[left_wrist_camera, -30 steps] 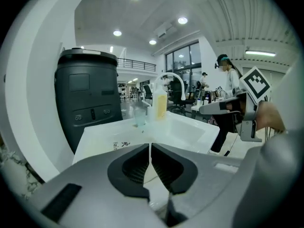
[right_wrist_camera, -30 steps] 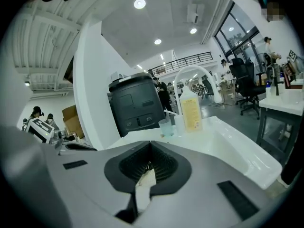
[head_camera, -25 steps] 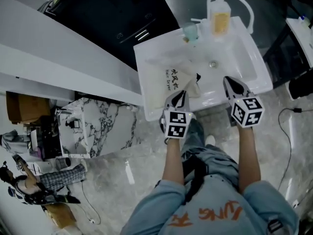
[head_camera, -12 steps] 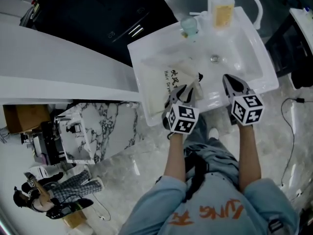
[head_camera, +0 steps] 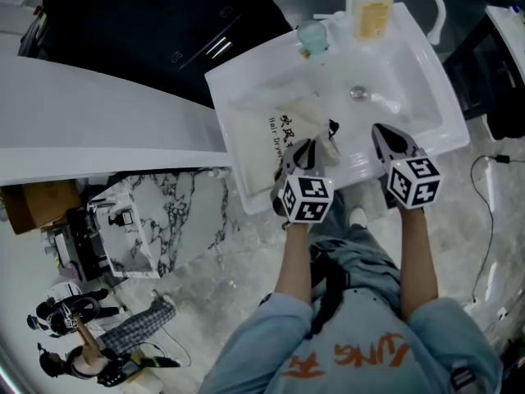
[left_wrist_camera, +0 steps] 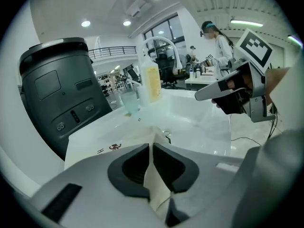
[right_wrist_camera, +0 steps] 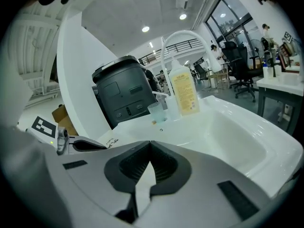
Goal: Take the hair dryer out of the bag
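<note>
The left gripper (head_camera: 305, 148) is closing its jaws on a fold of the beige bag (head_camera: 287, 121), with the cloth pinched between pads that have almost met. The bag lies in the white sink (head_camera: 246, 189), at 10 o'clock from that gripper. The right gripper (head_camera: 384, 135), at 3 o'clock of the left, is clenched on nothing above the sink's near rim.

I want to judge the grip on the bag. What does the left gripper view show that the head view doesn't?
Left gripper view only: a cream edge of the bag pinched between the closing jaws of the left gripper. Head view only: the whole bag lying in the sink, print up. Both: the right gripper, the bottle and the cup.
</note>
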{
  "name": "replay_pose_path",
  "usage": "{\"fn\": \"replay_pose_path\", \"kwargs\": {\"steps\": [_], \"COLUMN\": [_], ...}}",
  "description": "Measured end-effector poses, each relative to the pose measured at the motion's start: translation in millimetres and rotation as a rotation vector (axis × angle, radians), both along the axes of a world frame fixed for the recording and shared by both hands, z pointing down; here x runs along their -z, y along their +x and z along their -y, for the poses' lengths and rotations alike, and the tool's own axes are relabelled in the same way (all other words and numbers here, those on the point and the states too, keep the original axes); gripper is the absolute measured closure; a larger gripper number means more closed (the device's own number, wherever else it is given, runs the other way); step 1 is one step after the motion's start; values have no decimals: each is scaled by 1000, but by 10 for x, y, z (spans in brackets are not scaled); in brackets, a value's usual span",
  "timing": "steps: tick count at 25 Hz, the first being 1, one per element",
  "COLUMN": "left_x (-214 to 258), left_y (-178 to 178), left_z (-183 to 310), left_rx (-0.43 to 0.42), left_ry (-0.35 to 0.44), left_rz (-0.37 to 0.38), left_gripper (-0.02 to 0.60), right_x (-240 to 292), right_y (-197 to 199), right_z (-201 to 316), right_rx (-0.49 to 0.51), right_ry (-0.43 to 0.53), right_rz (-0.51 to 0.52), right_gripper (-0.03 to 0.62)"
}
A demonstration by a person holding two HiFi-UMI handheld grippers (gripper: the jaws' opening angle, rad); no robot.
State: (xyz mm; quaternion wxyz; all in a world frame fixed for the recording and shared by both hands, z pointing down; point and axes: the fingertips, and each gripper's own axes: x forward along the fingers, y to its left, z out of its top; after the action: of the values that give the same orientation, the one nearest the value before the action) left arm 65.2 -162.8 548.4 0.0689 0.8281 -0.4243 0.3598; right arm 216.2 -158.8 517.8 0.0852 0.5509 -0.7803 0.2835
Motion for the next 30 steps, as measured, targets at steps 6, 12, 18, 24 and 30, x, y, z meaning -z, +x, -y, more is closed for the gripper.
{"fn": "replay_pose_path", "kwargs": {"steps": [6,12,18,24,30], "left_x": [133,362,410,358,307], "left_y": [-210,-464,-607,-718,-788], "left_z": [57,124,73,23,-5], "left_rx": [85,163,170,171,162], "left_ry": [40,79,79,59,21], "left_rz": [-93,-190,-286,-318,-358], "left_gripper": [568,569,571,572,572], "right_x": [-29,-3,-7,-144,-408], "right_y": [-167,-323,-545,-855,-1326], "right_z": [60,143,220,341,382], "right_rx": [43,85,165,312,568], "right_ry": [4,12,35,29,7], "right_rz": [10,12,-15,-116,-326], "right_gripper": [594,594,592,508,417]}}
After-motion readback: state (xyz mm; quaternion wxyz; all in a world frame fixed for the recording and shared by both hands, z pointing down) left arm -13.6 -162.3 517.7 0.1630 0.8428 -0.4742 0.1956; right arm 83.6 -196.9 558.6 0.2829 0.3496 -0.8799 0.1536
